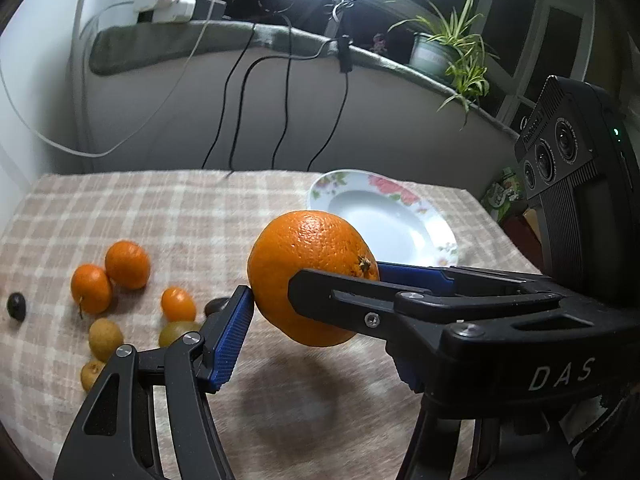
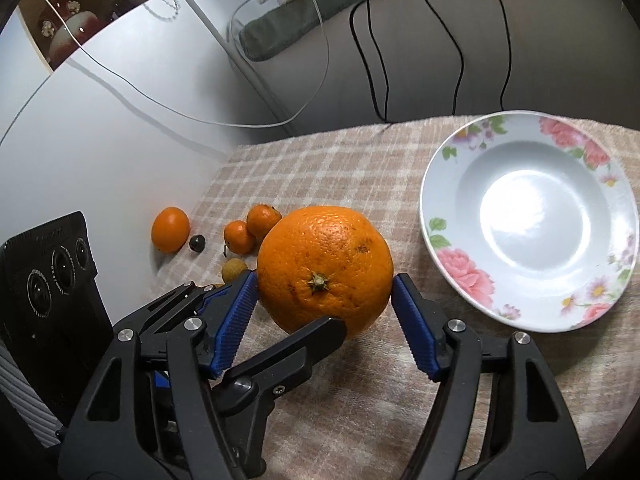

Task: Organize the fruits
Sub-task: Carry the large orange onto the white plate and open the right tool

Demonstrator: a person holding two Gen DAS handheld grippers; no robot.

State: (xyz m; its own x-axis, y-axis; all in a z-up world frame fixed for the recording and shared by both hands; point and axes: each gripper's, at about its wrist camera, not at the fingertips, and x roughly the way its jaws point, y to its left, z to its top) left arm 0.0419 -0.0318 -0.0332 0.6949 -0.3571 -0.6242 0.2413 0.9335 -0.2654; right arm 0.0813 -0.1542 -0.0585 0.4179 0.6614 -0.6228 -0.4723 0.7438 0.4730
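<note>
A large orange [image 1: 304, 256] [image 2: 320, 240] hangs just above the checked cloth, its shadow below it. My left gripper [image 1: 312, 300] is shut on it: the left blue pad [image 1: 234, 336] presses its side, while the other finger is hidden behind the right gripper. My right gripper [image 2: 324, 282] is also shut on it, with both blue pads [image 2: 236, 316] against its sides. One black finger [image 2: 304, 340] of the left gripper crosses under the orange. An empty flowered plate [image 1: 434, 216] [image 2: 440, 152] lies to the right.
Small fruits lie on the cloth at the left: two tangerines [image 1: 127, 264] [image 2: 239, 236], a kumquat [image 1: 178, 303], several longans [image 1: 105, 338] and a dark fruit [image 1: 17, 306]. Black cables [image 1: 236, 92] hang down the back wall. A potted plant [image 1: 444, 52] stands on the ledge.
</note>
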